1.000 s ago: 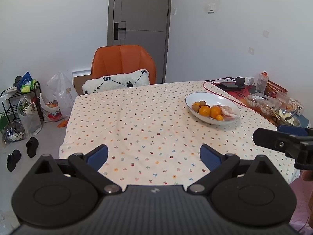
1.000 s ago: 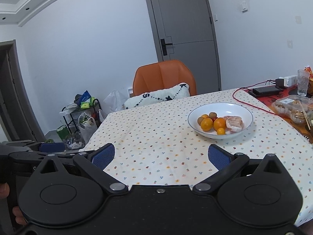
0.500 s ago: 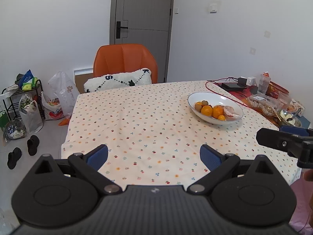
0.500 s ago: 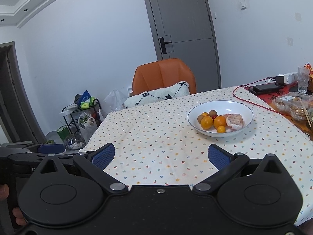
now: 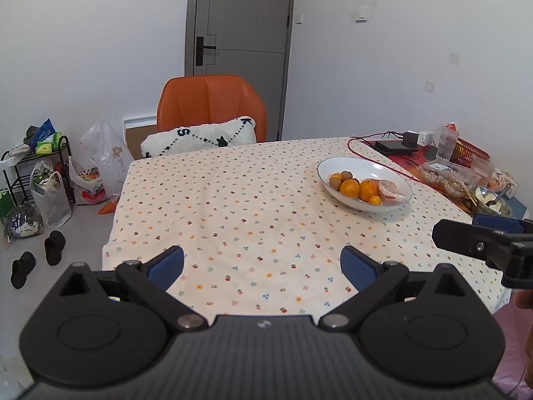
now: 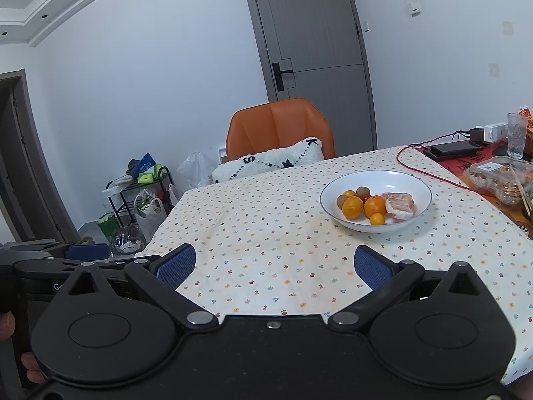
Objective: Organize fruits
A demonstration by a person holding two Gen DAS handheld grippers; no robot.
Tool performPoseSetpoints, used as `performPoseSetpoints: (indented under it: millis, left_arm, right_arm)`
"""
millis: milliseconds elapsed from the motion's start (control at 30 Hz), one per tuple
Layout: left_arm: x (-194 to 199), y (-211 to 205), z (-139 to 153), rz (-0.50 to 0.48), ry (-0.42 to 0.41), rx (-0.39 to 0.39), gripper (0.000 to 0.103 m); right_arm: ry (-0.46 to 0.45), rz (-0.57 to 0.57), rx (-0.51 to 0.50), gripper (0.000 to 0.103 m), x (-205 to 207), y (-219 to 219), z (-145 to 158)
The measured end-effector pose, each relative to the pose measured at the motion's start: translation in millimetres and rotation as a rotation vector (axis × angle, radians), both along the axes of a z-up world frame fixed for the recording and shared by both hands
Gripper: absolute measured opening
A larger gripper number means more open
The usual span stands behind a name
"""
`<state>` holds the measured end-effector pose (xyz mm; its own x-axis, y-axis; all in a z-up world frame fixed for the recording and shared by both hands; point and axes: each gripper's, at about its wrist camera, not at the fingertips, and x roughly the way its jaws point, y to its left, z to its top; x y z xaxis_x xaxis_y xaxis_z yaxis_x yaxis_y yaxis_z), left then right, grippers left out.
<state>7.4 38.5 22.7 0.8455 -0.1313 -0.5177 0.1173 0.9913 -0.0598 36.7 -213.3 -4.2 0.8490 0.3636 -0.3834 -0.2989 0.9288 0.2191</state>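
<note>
Left gripper: jaws spread wide, blue pads apart, nothing between them. It hangs over the near edge of the table, which is covered in a small-flower print cloth.

Right gripper: jaws likewise spread wide and holding nothing, also over the near table edge. In the left wrist view one of its fingers shows at about 3 o'clock; in the right wrist view the left unit sits at about 9 o'clock. The two are side by side.

White bowl stands on the cloth well apart from both grippers. From the left gripper it lies at about 1 o'clock, far side right. From the right gripper it lies at about 1 o'clock, nearer the centre line.

Bowl contents: two oranges side by side in the middle, a smaller orange fruit in front of them, two brownish kiwi-like fruits toward the back left, and a peeled pale-pink citrus piece at the right, touching the oranges. Something red shows between the oranges; too small to tell.

Beyond the table at 12 o'clock: an orange chair with a white cushion. A red cable runs on the cloth just behind the bowl.
</note>
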Motion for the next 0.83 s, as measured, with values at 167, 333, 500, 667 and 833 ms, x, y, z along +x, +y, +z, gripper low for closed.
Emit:
performPoseSetpoints:
  millis: [167, 333, 500, 667, 833]
  left_arm:
    - [0.0, 0.1, -0.1, 0.000, -0.001, 0.002, 0.099]
    - [-0.3, 0.3, -0.9, -0.004, 0.000, -0.006, 0.099]
    - [-0.6, -0.2, -1.1, -0.003, -0.002, -0.006, 0.099]
    - [1.1, -1.9, -1.2, -0.011, 0.004, -0.016, 0.099]
    - [1.7, -2.8, -1.8, -0.012, 0.003, -0.012, 0.099]
  right_arm:
    - [0.001, -0.003, -0.004, 0.103, -0.8, 0.5, -0.2]
    - [0.000, -0.004, -0.001, 0.103, -1.2, -0.2, -0.2]
    - [0.000, -0.005, -0.001, 0.103, -1.2, -0.2, -0.1]
    - [0.000, -0.008, 0.004, 0.103, -1.4, -1.7, 0.0]
    - [0.006, -0.007, 0.007, 0.103, 0.3, -2.6, -1.6]
